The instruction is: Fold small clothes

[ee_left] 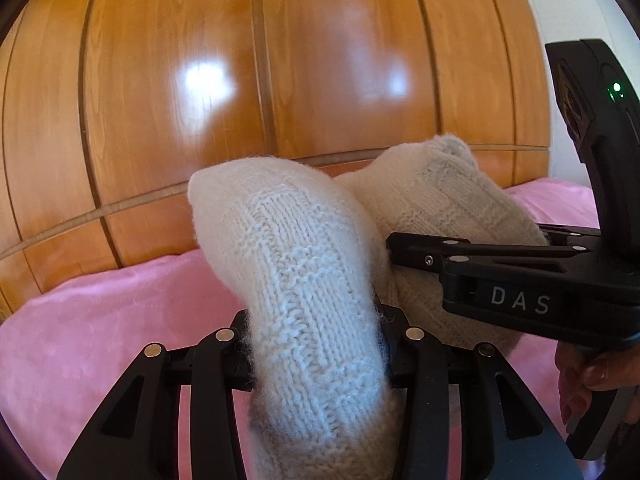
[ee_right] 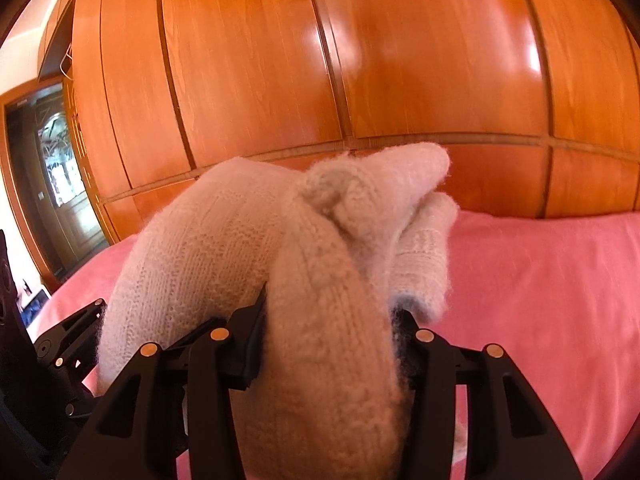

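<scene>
- The white knitted socks [ee_left: 304, 280] were a thick, fuzzy wool pair, held up in the air above the pink bed cover [ee_left: 100, 320] rather than lying on it.
- By the look of the knit they would be light, soft and floppy, with no stiffness of their own; any part left unsupported would droop, as the free ends did here.
- The fuzzy surface should give plenty of friction, so slipping seemed unlikely; the bigger risk was pinching only one layer, or snagging the loose fibres.
- A good hold would be across the full thickness of a sock near its cuff or its toe, so that the layers travel together when folded over.
- The left gripper [ee_left: 316, 344] had its fingers clamped on one sock, which rose between them and curled over to the left at its top.
- The right gripper [ee_right: 332, 332] had its fingers pressed against a bunched sock that rose between them, with knit bulging out above and to both sides.
- In the left wrist view the right gripper came in from the right, its fingers pointing into the second sock, just behind the first.
- The two socks touched one another, and the grippers were near each other, almost at right angles.
- Behind everything stood a glossy wooden wardrobe [ee_left: 240, 80], well apart from the socks.
- A dark doorway [ee_right: 52, 184] showed at the far left of the right wrist view.
</scene>
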Demonstrator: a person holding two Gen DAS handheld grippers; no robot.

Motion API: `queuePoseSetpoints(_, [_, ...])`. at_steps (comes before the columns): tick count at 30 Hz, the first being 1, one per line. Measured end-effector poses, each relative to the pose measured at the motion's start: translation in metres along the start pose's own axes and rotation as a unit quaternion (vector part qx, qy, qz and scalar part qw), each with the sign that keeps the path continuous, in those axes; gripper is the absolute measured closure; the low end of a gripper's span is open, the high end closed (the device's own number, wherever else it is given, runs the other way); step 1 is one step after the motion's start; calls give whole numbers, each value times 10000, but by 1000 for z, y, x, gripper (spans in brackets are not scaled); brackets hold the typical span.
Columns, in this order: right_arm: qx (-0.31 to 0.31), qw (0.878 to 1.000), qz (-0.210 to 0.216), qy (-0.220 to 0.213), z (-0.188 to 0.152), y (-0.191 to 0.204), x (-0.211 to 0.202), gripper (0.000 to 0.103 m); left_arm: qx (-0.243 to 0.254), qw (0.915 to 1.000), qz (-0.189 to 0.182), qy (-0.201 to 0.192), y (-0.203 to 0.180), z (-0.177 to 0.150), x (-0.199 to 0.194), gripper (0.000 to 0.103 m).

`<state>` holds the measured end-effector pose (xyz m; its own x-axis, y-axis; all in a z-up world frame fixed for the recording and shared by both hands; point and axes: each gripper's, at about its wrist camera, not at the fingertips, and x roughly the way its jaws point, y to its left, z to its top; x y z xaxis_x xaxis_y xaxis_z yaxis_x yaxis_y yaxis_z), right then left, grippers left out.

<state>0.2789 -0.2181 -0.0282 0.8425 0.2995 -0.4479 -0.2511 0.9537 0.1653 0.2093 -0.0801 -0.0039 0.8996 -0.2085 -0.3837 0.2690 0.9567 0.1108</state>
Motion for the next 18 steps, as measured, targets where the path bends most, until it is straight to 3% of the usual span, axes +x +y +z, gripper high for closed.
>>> queuePoseSetpoints(4, [-45, 10000, 56, 42, 11, -10, 39, 57, -158, 9995, 261, 122, 13, 2, 35, 62])
queuePoseSetpoints(8, [-241, 9990, -47, 360, 4, -14, 84, 57, -582, 9947, 391, 749, 36, -12, 71, 61])
queuePoseSetpoints(9, [-192, 9985, -96, 498, 1, -17, 94, 53, -880, 9897, 376, 1068, 48, -20, 84, 58])
queuePoseSetpoints(10, [-54, 9974, -275, 657, -5, -24, 105, 44, -1166, 9851, 330, 1220, 58, -24, 89, 56])
queuePoseSetpoints(13, [413, 9951, -269, 859, -8, -43, 114, 31, -1687, 9759, -44, 1382, 76, -32, 94, 41])
queuePoseSetpoints(15, [629, 9927, -290, 984, -12, -50, 116, 22, -1740, 9730, -36, 1514, 78, -36, 97, 26])
queuePoseSetpoints(18, [862, 9900, -345, 1065, -15, -58, 118, 11, -1900, 9695, -144, 1540, 83, -41, 95, 24])
